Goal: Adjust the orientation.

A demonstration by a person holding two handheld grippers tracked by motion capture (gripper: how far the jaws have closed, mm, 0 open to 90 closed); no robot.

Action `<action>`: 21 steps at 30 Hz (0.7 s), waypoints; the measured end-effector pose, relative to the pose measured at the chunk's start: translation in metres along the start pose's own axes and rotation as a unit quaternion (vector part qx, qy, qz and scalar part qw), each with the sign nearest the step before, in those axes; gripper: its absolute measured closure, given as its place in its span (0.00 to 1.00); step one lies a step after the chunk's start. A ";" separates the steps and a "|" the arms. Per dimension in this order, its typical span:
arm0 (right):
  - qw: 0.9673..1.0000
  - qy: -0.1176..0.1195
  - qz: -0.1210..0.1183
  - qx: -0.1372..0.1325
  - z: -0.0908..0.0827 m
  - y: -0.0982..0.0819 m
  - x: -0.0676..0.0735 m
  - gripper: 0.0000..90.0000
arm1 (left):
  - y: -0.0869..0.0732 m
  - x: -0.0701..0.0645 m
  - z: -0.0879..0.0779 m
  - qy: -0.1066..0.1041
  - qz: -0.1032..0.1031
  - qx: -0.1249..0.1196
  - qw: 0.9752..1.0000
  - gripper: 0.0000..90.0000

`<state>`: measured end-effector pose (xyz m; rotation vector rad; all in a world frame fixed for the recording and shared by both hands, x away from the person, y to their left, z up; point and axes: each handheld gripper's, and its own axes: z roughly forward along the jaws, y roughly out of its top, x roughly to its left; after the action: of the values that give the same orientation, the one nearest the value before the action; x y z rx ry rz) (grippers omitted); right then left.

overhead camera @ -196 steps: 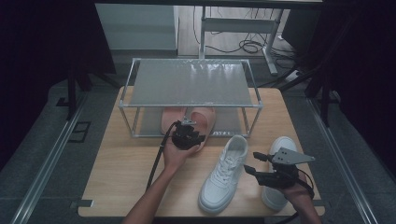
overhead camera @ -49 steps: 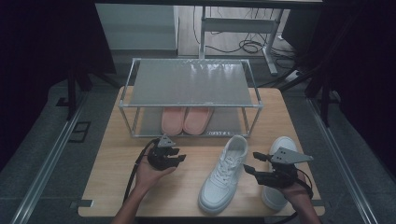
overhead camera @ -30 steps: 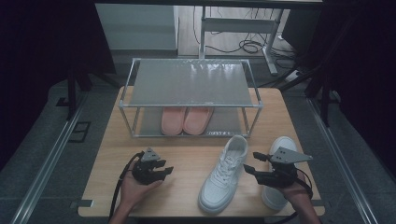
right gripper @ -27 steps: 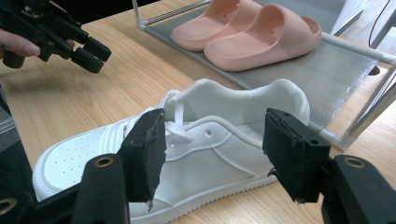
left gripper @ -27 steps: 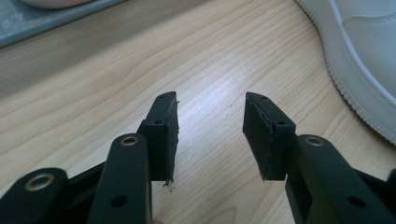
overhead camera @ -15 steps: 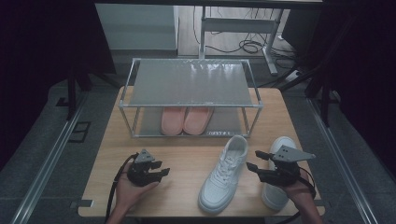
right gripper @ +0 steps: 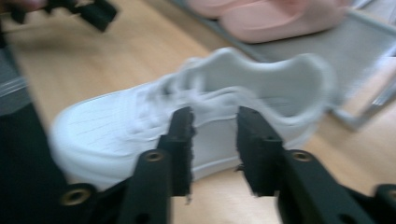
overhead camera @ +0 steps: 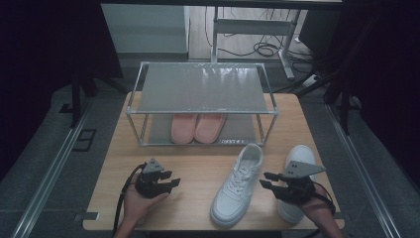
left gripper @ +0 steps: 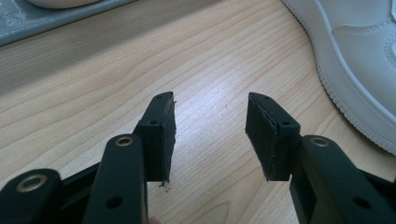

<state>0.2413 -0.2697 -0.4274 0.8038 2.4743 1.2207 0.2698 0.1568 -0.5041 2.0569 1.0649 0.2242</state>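
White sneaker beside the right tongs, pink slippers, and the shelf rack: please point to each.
white sneaker (overhead camera: 236, 184), high view, on its laces.
pink slippers (overhead camera: 196, 127), high view, where the pair meets.
shelf rack (overhead camera: 203, 88), high view, on its top panel.

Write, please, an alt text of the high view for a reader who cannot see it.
Two white sneakers lie on a wooden table between the left hand-held gripper, open over bare wood, and the right hand-held gripper, whose jaws have just been closing beside the nearer sneaker. Behind stands a metal rack with pink slippers on its lower shelf.
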 end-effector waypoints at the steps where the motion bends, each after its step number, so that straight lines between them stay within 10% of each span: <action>1: 1.000 0.017 0.000 0.000 0.001 -0.002 0.005 0.82 | 0.000 0.000 0.000 0.000 0.000 0.000 1.000 0.59; 21: 0.992 0.082 -0.054 0.080 0.050 -0.022 0.057 1.00 | -0.003 0.004 0.004 -0.014 -0.016 -0.006 1.000 0.60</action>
<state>0.2103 -0.2153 -0.4751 0.6183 2.7378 1.1028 0.2721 0.1583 -0.5092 2.0242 1.0763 0.1842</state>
